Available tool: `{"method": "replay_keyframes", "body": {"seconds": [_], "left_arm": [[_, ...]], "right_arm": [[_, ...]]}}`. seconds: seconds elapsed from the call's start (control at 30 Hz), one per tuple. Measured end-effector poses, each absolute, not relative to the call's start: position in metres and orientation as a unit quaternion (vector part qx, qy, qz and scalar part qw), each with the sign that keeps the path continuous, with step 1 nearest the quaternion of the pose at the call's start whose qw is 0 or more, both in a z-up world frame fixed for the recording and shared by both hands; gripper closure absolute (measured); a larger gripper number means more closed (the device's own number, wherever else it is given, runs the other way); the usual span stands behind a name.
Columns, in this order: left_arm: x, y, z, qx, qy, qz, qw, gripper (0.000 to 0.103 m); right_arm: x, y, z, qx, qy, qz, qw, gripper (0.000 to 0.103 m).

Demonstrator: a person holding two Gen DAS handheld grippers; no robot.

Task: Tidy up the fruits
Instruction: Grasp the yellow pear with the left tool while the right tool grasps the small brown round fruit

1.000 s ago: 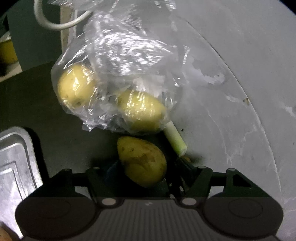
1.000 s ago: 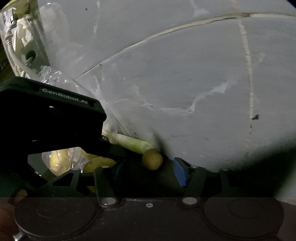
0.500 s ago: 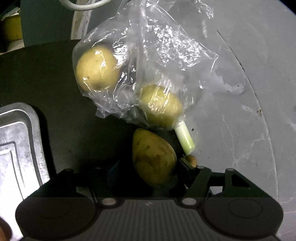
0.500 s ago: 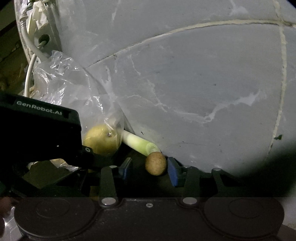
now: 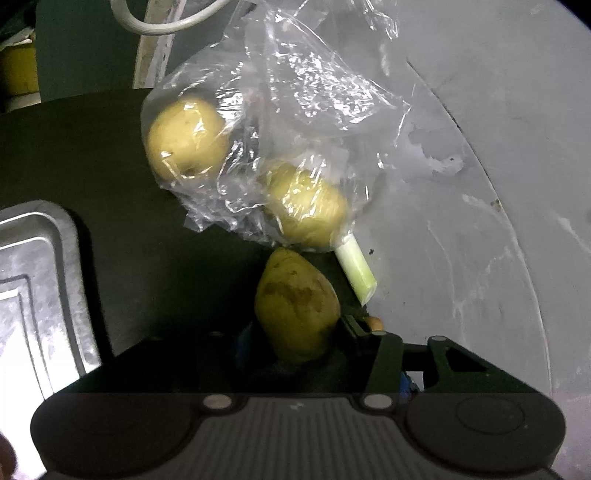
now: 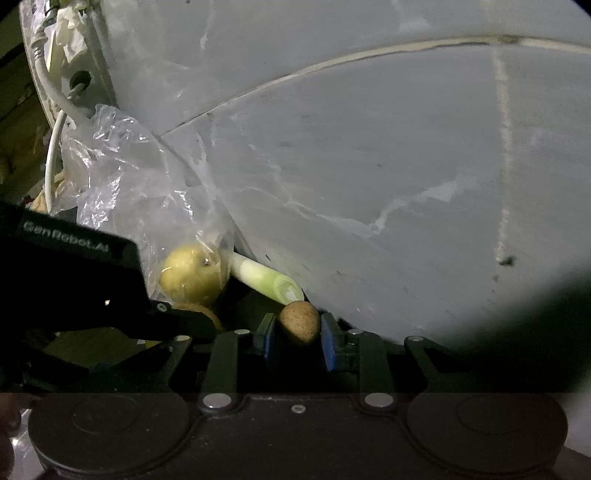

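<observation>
Left tongs [image 5: 295, 332]: closed on a blotchy yellow-green pear [image 5: 297, 306], stem end forward, low over the dark counter [image 5: 92, 166].
Right tongs [image 6: 294, 334]: blue pads pinch a small round brown fruit [image 6: 299, 320], beside the grey wall [image 6: 406, 184].
Other fruit: two pale yellow round fruits [image 5: 186, 142] lie in a crumpled clear plastic bag [image 5: 288, 110], just ahead of the pear.
Risk: the tongs work nearly touching, so lifting either may knock the other's fruit loose; the small fruit looks prone to roll from the pads.
Obstacles: a pale green cut stalk [image 5: 356, 269] pokes from under the bag between both grips; the bag may snag.
Nearby: a metal tray [image 5: 33, 258] at left, a white cable [image 5: 166, 26] behind.
</observation>
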State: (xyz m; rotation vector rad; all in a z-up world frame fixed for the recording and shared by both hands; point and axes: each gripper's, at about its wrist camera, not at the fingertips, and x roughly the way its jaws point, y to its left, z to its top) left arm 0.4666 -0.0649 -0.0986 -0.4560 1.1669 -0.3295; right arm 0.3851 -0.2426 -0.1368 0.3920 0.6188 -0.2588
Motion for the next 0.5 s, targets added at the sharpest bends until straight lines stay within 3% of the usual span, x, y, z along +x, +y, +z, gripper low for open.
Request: {"method": "replay_keyframes", "body": {"seconds": [0.3, 0.5], "left_arm": [[0.446, -0.057, -0.099, -0.190, 0.534, -0.153, 0.810, 0.053], [0.446, -0.072, -0.089, -0.124, 0.518, -0.153, 0.832, 0.051]], "right_arm": [[0.362, -0.234, -0.130, 0.212, 0.309, -0.115, 0.920, 0.076], [0.356, -0.227, -0.127, 0.202, 0.311, -0.106, 0.923, 0.076]]}}
